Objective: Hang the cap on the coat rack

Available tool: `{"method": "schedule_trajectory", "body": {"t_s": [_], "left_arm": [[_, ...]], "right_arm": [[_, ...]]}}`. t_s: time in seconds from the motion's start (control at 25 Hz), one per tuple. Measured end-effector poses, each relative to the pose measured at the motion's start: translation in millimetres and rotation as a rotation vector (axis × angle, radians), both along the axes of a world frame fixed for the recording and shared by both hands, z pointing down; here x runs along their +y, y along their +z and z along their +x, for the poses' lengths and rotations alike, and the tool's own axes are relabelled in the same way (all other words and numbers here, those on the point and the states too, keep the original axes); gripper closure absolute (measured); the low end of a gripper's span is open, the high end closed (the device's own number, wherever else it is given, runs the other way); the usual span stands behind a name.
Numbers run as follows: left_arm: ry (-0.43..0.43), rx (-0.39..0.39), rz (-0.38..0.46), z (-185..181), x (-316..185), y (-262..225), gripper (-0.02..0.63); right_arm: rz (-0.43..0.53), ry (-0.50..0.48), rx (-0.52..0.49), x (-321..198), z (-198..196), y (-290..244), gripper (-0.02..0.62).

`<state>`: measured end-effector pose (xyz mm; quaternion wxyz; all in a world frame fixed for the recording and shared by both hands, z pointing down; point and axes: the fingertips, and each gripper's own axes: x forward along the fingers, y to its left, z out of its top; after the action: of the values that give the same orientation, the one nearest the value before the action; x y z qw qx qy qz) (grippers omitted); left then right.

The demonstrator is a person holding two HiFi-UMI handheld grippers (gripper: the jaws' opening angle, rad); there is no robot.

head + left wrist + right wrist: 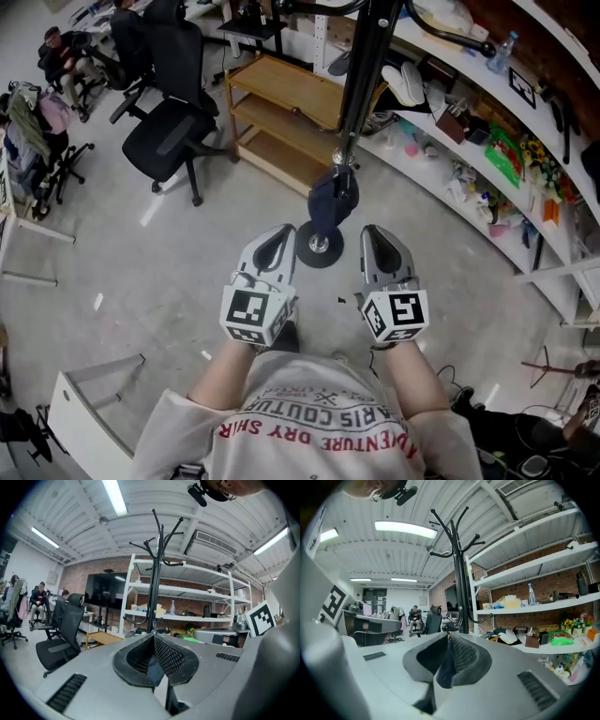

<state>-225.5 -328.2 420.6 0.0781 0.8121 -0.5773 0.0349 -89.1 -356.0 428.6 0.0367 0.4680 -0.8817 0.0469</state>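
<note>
On the slim metal coat rack (363, 66) hangs a soft dark cap (333, 197).

rack (361, 75): black metal, glossy | cap (333, 197): dark blue cloth, matt | left gripper (277, 239), right gripper (380, 239): grey plastic, smooth, matt | pads (168, 656): black, rough mesh grain | floor (169, 272): grey, smooth, faint sheen | shelf (281, 103): pale wood, smooth | wall (562, 581): rough red brick | chair (173, 131): black cloth, plastic
</note>
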Motion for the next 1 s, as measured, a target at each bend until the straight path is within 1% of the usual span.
{"method": "schedule_trajectory", "body": {"t_s": [0.16, 0.36, 0.52, 0.72, 1.0], "left_arm": [[-0.001, -0.014, 0.024, 6.7, 2.1, -11.4, 0.601], [-0.007, -0.022, 0.054, 9.7, 9.2, -25.7, 0.601], [-0.002, -0.023, 0.07, 17.2, 14.0, -31.0, 0.6], [-0.009, -0.016, 0.083, 19.9, 20.0, -37.6, 0.6], [-0.027, -0.014, 0.081, 20.9, 21.7, -35.0, 0.6]], "right_arm": [[-0.006, 0.011, -0.003, 15.3, 14.1, -5.9, 0.577], [-0.011, 0.04, -0.016, 25.9, 22.8, -13.3, 0.58], [-0.004, 0.031, -0.006, 28.1, 25.4, -17.0, 0.58], [-0.003, 0.015, -0.007, 33.0, 24.5, -23.8, 0.58], [-0.013, 0.027, -0.016, 32.0, 30.9, -22.6, 0.58]]}}
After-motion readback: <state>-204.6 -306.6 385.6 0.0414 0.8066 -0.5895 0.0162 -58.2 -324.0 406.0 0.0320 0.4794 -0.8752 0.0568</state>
